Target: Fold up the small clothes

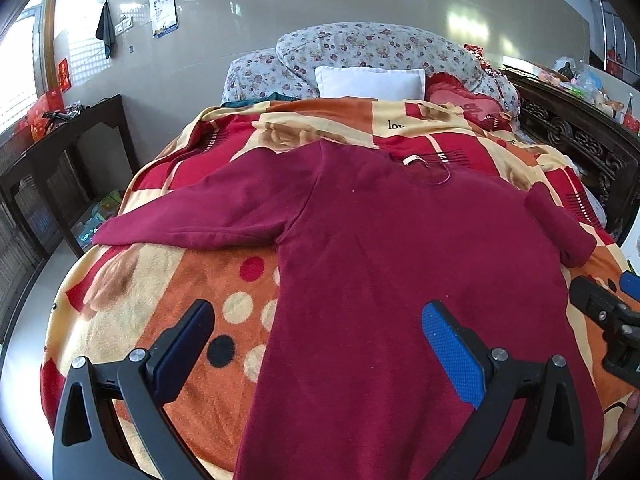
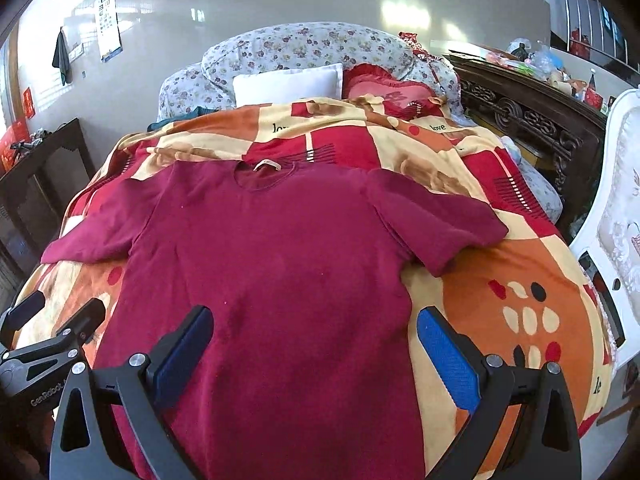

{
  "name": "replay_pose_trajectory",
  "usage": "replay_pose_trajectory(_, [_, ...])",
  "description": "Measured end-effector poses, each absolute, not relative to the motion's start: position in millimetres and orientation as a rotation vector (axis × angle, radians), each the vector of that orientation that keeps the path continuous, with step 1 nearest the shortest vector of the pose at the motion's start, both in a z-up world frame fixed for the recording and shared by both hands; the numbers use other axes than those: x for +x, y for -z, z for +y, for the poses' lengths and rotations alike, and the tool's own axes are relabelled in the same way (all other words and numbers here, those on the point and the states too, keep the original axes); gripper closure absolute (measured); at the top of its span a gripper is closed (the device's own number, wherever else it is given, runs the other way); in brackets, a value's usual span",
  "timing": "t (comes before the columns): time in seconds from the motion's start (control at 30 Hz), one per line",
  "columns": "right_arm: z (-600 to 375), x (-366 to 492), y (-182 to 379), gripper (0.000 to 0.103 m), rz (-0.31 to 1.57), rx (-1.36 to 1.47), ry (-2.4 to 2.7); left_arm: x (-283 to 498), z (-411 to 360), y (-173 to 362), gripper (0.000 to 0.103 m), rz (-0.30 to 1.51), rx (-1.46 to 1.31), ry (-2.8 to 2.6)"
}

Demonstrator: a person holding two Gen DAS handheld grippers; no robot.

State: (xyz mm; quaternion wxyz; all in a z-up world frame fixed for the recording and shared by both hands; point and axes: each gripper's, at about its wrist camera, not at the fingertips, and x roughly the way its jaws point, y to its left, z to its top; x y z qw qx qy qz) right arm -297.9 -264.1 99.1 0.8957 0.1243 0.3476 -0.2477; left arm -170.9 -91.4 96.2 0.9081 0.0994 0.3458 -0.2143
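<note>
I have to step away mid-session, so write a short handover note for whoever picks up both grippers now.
Left gripper: open, empty, over the left side of the maroon shirt.
Right gripper: open, empty, over the shirt's lower right side.
Shirt: spread flat, collar away from you, on the patterned blanket. Left sleeve lies stretched out; right sleeve spread too.
Done: shirt laid out only.
Left: every fold, probably sleeves in first, then the body.

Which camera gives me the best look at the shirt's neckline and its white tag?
Right wrist view: the dark red knit shirt's round neckline faces it near centre, white tag clear. Left wrist view shows the neckline off-centre and foreshortened.
</note>
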Motion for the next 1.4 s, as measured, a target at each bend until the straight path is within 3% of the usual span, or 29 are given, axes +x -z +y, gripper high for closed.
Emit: replay_pose_trajectory(1.4, [-261.0, -251.4, -73.6, 0.0, 0.786, 0.267, 0.485, -143.5, -91.9, -76.6, 0.0, 0.764, 0.199, 0.412])
